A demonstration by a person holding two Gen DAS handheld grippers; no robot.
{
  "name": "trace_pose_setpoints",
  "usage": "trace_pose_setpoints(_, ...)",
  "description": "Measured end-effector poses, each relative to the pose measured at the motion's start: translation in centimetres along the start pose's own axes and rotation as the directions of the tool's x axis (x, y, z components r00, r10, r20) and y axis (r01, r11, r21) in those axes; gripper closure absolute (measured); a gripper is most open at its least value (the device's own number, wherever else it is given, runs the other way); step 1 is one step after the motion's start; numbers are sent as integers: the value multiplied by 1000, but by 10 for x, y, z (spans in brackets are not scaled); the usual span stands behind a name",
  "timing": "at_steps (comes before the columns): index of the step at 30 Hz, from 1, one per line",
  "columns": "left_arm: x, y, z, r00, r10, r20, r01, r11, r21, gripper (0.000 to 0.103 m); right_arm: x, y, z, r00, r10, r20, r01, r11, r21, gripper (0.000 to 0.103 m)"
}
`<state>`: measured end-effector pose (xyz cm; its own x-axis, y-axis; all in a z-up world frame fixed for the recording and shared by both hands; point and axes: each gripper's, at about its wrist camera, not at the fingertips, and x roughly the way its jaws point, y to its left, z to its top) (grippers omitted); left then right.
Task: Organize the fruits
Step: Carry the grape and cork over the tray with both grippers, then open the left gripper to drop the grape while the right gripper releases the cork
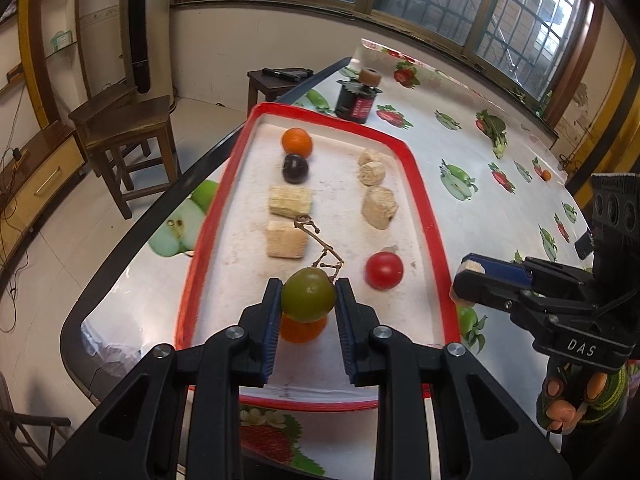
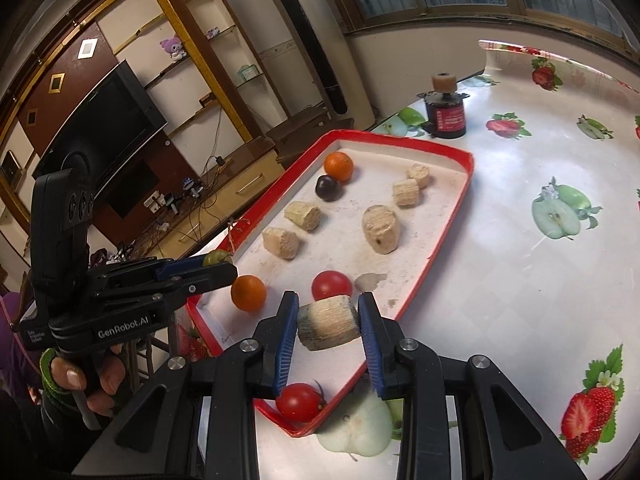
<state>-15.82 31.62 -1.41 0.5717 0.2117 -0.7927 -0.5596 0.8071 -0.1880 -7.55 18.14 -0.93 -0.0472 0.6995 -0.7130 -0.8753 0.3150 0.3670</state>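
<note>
While both hands hang over the red-rimmed tray (image 1: pixel 416 184) on the counter (image 1: pixel 500 208), each tool already has something. The left gripper (image 1: pixel 308 300) has its fingers (image 1: pixel 272 312) drawn in tight on a green grape (image 1: pixel 308 294), pinched at its widest girth, with the dry twiggy stem (image 1: pixel 320 246) sticking out beyond the fingertips. I'd judge that grape light, smooth-skinned and easy to bruise or squirt loose, so a hold across the middle beats tugging the brittle stem. Directly below those fingers lies an orange fruit (image 1: pixel 302 330), and just past their right tip a cherry tomato (image 1: pixel 384 270). The right gripper (image 2: pixel 328 322) is closed partway on a pale fibrous chunk (image 2: pixel 328 322), likely a sugarcane piece, gripped across its ends and held level. It looks stiff, rough and light, unlikely to slip against the ribbed blue pads. Another tomato (image 2: pixel 300 402) sits under its left finger in the tray's near corner. Farther ahead of both sets of fingers are more pale chunks (image 2: pixel 380 228), a dark plum-like fruit (image 2: pixel 328 188) and a second orange fruit (image 2: pixel 339 166). The round fruits will roll if set down carelessly, so they should be lowered gently.
</note>
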Motion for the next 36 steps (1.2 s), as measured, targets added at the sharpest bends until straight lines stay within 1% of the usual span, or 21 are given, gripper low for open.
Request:
trace_pose_setpoints(8,8,17,-4,1000,21,-17,-22,999,-27,79,17,14,-5,999,17,-37,-19,999,-38,72)
trace_pose_setpoints(12,17,20,-9,999,16,-38,-17,999,-32,79,27,21,-8,998,6,-64,-10,998,-64,72)
trace_pose_setpoints(15,17,20,-10,999,21,-27,-21,999,-27,79,38,26,-11,996,-17,-89,9,996,-90,72)
trace_pose_setpoints(19,18,22,-11,1000,18,-24,-18,999,-33,79,49,26,-16,993,-27,-112,16,995,-95,72)
trace_pose_setpoints(23,18,25,-10,1000,15,-27,-16,999,-47,78,54,23,-17,992,-38,-120,27,996,-89,69)
trace_pose_setpoints(24,17,26,-10,999,21,-27,-23,999,-48,71,54,22,-17,992,-41,-118,31,996,-89,69)
trace_pose_setpoints(25,17,26,-10,999,27,-28,-29,998,-47,59,54,22,-17,992,-42,-118,31,996,-87,66)
trace_pose_setpoints(27,16,27,-11,999,37,-26,-38,998,-51,51,54,21,-17,993,-37,-116,27,996,-85,66)
trace_pose_setpoints(36,11,24,-16,999,42,-26,-42,999,-30,51,42,26,-14,995,-22,-101,12,995,-101,64)
